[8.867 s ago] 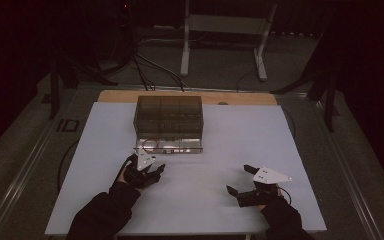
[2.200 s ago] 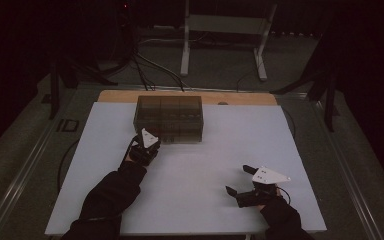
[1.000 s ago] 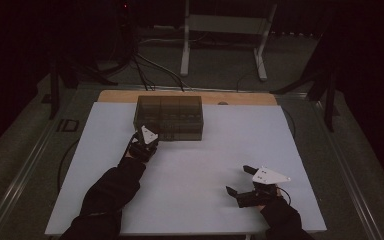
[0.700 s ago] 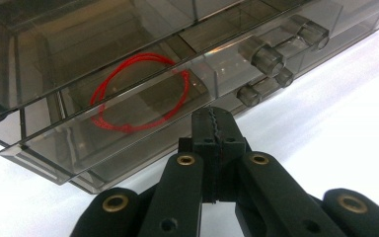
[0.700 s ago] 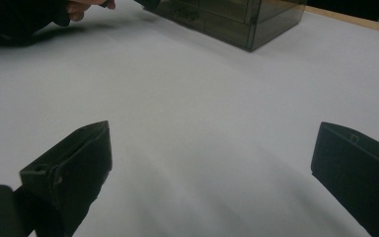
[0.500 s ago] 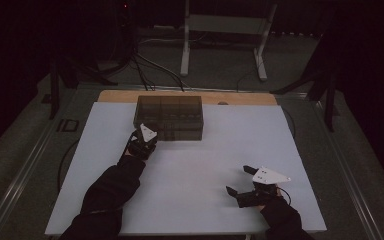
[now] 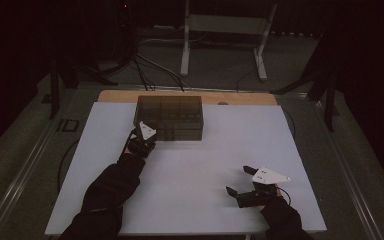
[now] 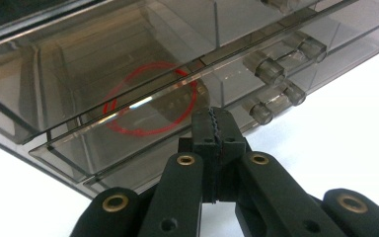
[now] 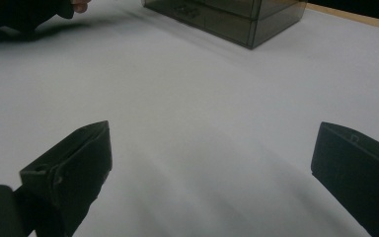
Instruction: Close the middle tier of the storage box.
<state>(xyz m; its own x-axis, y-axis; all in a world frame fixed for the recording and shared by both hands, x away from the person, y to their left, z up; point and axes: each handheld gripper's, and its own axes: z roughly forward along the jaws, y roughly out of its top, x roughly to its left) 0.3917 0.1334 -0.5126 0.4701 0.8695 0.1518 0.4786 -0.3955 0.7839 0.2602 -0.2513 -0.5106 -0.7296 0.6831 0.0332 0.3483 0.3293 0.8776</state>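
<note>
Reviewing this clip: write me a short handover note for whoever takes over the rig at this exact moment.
Left gripper: jaws shut with nothing between them, tips against the front of a lower drawer of the smoky clear drawer box.
Right gripper: jaws open, nothing in them, resting at the near right of the white table.
Drawer box: at the far middle of the table; a red ring lies inside a drawer.
Done: drawers look pushed in.
Left: judging by the pose, finish seating that drawer, then back the left gripper off.
</note>
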